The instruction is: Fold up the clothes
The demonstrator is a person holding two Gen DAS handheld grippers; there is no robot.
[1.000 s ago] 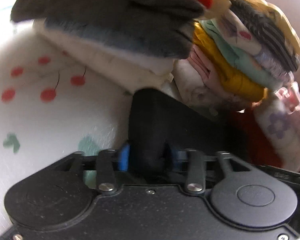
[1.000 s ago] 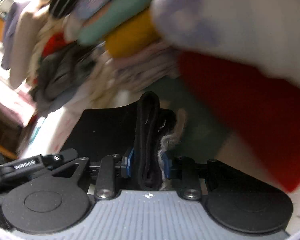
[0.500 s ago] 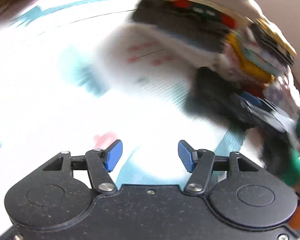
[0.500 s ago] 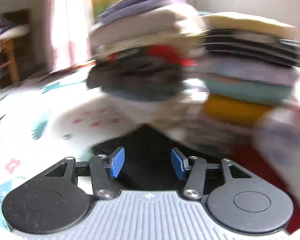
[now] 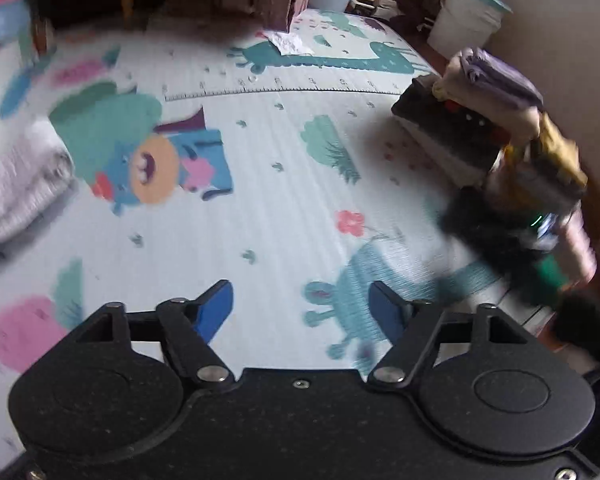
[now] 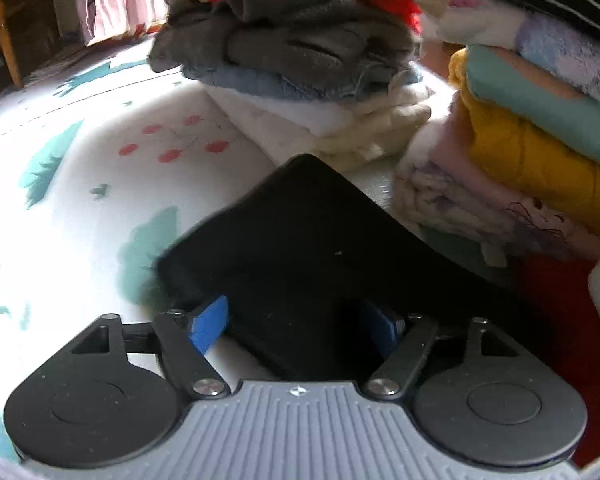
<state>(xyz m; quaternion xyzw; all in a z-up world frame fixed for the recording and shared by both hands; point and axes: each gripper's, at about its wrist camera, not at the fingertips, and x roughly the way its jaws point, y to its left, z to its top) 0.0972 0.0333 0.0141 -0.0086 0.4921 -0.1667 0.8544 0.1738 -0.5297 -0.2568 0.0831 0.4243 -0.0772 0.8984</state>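
Note:
A folded black garment (image 6: 300,256) lies on the play mat in front of two stacks of folded clothes. My right gripper (image 6: 296,324) is open, its blue pads either side of the garment's near edge without pinching it. The left stack (image 6: 300,52) has grey, blue and white pieces; the right stack (image 6: 540,120) has yellow, teal and pink pieces. My left gripper (image 5: 300,308) is open and empty above the mat. In the left wrist view the stacks (image 5: 492,132) stand at the far right, with the black garment (image 5: 484,228) blurred below them.
The cartoon-printed play mat (image 5: 260,184) covers the floor. A folded pale garment (image 5: 16,188) lies at the left. A crumpled white paper (image 5: 288,42) lies far back. White buckets (image 5: 468,20) stand by the wall. A red cloth (image 6: 556,292) lies under the right stack.
Both grippers were shut on the black garment, then opened and let it down by the stacks. My left gripper has pulled back and swung left over the mat.

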